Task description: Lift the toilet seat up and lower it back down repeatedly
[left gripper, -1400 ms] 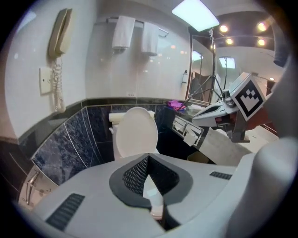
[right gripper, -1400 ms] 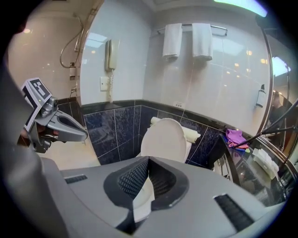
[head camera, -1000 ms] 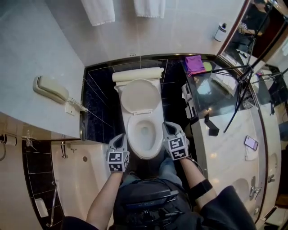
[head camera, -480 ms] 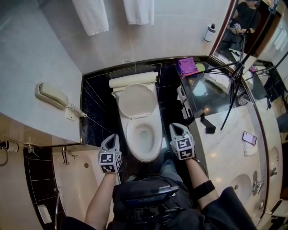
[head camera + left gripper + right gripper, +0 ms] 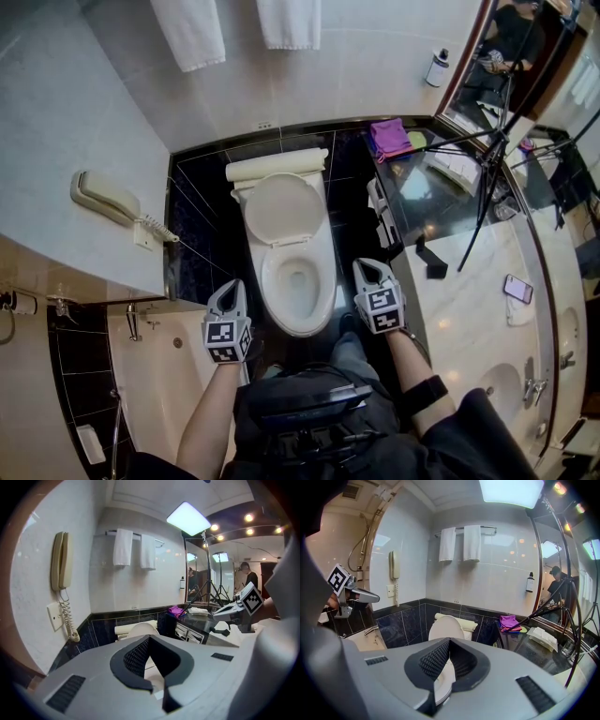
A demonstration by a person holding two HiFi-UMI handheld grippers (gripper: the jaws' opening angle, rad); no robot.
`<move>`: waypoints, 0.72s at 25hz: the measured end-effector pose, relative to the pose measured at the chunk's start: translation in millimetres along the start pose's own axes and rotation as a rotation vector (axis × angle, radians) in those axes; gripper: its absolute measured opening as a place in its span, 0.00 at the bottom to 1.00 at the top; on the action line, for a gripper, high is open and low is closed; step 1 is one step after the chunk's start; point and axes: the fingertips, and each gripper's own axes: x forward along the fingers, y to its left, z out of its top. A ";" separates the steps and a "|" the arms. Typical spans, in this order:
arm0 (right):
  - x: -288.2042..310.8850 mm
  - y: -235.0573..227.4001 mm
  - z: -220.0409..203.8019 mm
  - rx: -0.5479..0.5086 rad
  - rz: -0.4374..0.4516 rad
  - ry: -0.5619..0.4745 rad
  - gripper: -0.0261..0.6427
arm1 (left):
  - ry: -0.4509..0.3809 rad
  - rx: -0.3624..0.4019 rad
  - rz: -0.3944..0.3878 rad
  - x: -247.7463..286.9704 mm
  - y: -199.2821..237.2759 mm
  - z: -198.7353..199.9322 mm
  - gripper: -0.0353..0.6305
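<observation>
Here, the left gripper (image 5: pixel 230 287), low and left of centre, and the right gripper (image 5: pixel 368 266), just right of centre, both have jaws closed on nothing, flanking without touching the white toilet seat (image 5: pixel 273 284), which lies on the bowl mid-frame below the raised lid (image 5: pixel 281 208).

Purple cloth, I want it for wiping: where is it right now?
In the head view the purple cloth lies on the dark counter, right of the toilet tank, near the back wall.

The toilet bowl (image 5: pixel 298 281) fills the gap between the left gripper (image 5: pixel 232 287) and the right gripper (image 5: pixel 368 266). A bathtub (image 5: pixel 155 375) crowds the left gripper's outer side, a counter (image 5: pixel 473 291) the right's.
</observation>
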 end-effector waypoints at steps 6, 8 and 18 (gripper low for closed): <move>5.4 -2.1 -0.7 -0.003 -0.012 0.008 0.07 | 0.003 0.005 -0.012 5.0 -6.5 0.1 0.05; 8.8 -4.6 -1.4 -0.001 -0.025 0.015 0.07 | 0.002 0.008 -0.019 8.4 -7.9 0.4 0.05; 32.5 6.5 -34.4 0.138 0.015 0.070 0.28 | 0.025 0.030 -0.063 30.1 -20.5 -21.0 0.05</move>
